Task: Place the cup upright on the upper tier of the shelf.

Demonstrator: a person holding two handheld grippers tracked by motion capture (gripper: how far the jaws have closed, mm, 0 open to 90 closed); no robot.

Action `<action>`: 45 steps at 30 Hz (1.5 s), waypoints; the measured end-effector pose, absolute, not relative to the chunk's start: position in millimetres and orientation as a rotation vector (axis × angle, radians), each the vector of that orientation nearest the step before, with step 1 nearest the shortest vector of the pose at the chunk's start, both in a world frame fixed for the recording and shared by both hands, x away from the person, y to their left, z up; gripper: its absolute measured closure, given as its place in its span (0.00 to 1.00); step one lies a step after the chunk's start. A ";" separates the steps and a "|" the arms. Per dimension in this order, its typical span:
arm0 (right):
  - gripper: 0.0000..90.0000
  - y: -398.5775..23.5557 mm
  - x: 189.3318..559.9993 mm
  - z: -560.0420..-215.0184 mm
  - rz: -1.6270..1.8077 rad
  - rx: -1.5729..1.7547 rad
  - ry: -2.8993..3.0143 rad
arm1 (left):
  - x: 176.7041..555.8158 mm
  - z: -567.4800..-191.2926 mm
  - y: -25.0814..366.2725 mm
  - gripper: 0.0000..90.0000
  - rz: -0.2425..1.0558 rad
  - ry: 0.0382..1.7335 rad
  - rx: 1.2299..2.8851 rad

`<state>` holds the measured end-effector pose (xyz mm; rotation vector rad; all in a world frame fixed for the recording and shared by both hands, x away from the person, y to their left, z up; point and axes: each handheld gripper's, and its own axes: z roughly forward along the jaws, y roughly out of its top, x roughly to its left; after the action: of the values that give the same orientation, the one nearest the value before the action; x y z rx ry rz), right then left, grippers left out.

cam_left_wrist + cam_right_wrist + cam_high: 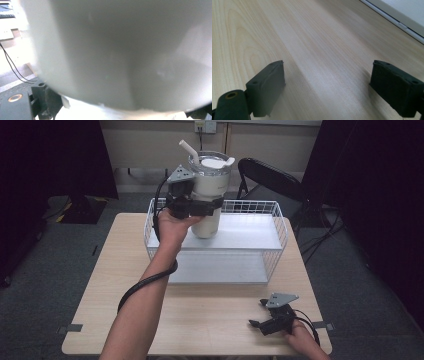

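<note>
A white tumbler with a lid and a bent straw stands upright over the left part of the white shelf inside a wire basket. My left gripper is shut on the tumbler's middle, coming in from the left. I cannot tell whether the base touches the shelf. In the left gripper view the tumbler's wall is pressed close, with one pad at its lower left. My right gripper lies on the table near the front right, open, with bare wood between its jaws.
The white wire basket sits at the back middle of the wooden table, with a lower white shelf toward me. A black folding chair stands behind the table. The basket's white edge is at the upper right of the right gripper view.
</note>
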<state>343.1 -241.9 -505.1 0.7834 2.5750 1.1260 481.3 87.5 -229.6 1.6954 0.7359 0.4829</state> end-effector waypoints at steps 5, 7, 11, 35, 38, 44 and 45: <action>0.13 -241.9 343.1 -505.0 1.126 0.783 2.575 | 485.7 -234.8 84.6 0.11 0.474 0.747 1.694; 0.13 -241.9 343.1 -505.0 1.126 0.784 2.575 | 486.9 -235.6 83.6 0.11 0.483 0.747 1.698; 0.13 -241.9 343.1 -505.0 1.126 0.783 2.575 | 488.8 -237.1 83.6 0.11 0.498 0.744 1.697; 0.13 -241.9 343.1 -505.0 1.126 0.783 2.575 | 498.4 -250.3 85.1 0.11 0.526 0.788 1.701; 0.13 -241.9 343.1 -505.0 1.126 0.783 2.575 | 499.3 -251.0 85.8 0.11 0.532 0.788 1.701; 0.13 -241.9 343.1 -505.0 1.126 0.783 2.575 | 498.3 -252.9 88.1 0.11 0.531 0.789 1.684; 0.13 -241.9 343.1 -505.0 1.126 0.783 2.575 | 497.7 -253.2 88.1 0.11 0.532 0.788 1.685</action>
<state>343.1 -241.9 -505.0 0.7835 2.5753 1.1256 497.7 88.1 -253.2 1.6845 0.7877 0.5322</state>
